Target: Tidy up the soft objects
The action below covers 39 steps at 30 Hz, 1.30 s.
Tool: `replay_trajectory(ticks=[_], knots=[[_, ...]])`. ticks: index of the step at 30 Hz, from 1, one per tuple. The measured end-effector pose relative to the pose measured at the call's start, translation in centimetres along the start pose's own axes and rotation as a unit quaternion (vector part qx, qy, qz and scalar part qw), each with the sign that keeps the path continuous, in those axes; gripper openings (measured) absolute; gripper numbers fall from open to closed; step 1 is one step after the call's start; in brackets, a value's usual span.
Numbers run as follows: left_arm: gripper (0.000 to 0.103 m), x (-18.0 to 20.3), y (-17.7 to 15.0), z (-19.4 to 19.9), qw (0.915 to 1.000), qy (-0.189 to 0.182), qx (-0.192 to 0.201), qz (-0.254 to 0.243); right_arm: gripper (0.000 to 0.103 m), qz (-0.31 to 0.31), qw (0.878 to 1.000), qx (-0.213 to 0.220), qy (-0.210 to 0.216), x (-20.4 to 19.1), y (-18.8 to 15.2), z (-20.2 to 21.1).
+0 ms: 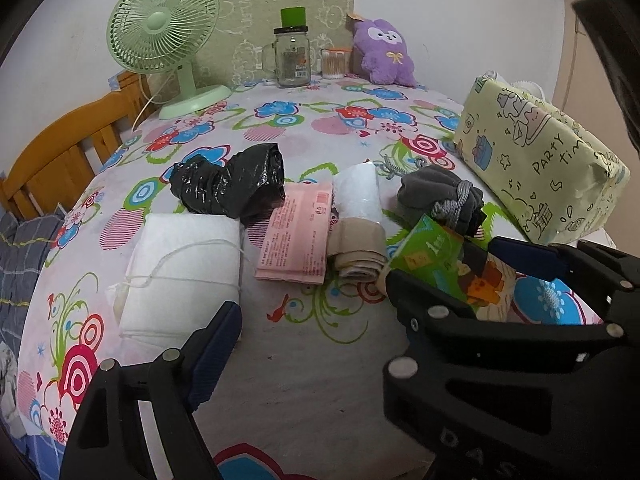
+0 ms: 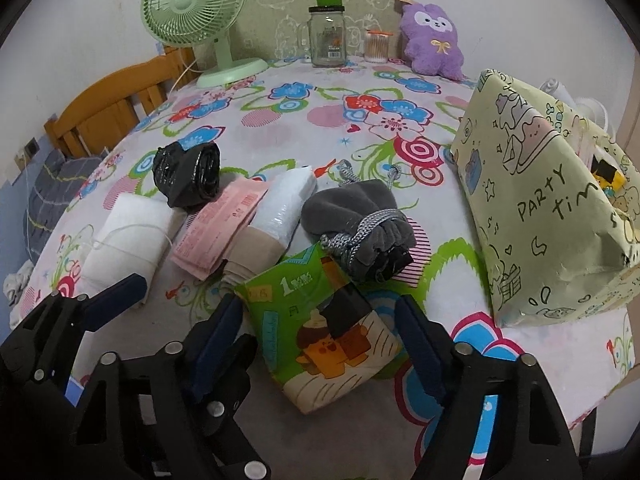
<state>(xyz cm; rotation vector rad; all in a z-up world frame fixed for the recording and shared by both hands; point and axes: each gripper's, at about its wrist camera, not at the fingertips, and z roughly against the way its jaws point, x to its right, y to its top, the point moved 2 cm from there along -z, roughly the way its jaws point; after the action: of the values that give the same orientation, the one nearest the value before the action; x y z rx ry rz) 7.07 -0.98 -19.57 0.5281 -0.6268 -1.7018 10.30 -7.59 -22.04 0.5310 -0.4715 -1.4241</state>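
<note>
Soft items lie in a row on the floral tablecloth (image 1: 304,360): a white cloth bundle tied with string (image 1: 184,268), a black plastic roll (image 1: 232,184), a pink packet (image 1: 300,236), a white wrapped roll (image 1: 358,192), a beige fold (image 1: 356,252), a grey drawstring pouch (image 1: 440,200) and a green tissue pack (image 2: 324,328). My right gripper (image 2: 320,340) is open, its jaws on either side of the green pack (image 1: 444,264). My left gripper (image 1: 316,312) is open and empty, low over the cloth in front of the row; it also shows in the right wrist view (image 2: 176,304).
A pale green "party time" wrapped box (image 2: 552,220) stands at the right with things inside. At the back are a green fan (image 1: 168,40), a glass jar (image 1: 292,56), a cotton-swab cup (image 1: 334,63) and a purple plush (image 1: 386,52). A wooden chair (image 1: 68,152) is at the left.
</note>
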Motion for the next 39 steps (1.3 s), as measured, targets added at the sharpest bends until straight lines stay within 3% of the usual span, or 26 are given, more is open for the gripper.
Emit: replay_trajectory(ticks=[6, 12, 25, 34, 39], knots=[[0.086, 0.0, 0.1, 0.1, 1.0, -0.001, -0.001, -0.001, 0.062, 0.009, 1.0, -0.003, 0.008, -0.3, 0.2, -0.2], [0.086, 0.0, 0.2, 0.6, 1.0, -0.001, 0.003, -0.003, 0.054, 0.009, 1.0, 0.0, 0.015, -0.4, 0.2, 0.4], [0.086, -2.2, 2.2, 1.9, 0.9992, 0.021, 0.033, 0.009, 0.053, 0.013, 0.999, 0.033, 0.019, -1.9, 2.3, 2.4], [0.086, -5.1, 3.1, 1.4, 0.9986, 0.028, 0.034, 0.03, 0.053, 0.017, 0.999, 0.031, 0.021, -3.8, 4.1, 1.7], [0.078, -6.6, 3.0, 0.4, 0.9984, 0.029, 0.019, 0.044, 0.053, 0.021, 0.999, 0.026, 0.022, -4.8, 4.7, 0.9]])
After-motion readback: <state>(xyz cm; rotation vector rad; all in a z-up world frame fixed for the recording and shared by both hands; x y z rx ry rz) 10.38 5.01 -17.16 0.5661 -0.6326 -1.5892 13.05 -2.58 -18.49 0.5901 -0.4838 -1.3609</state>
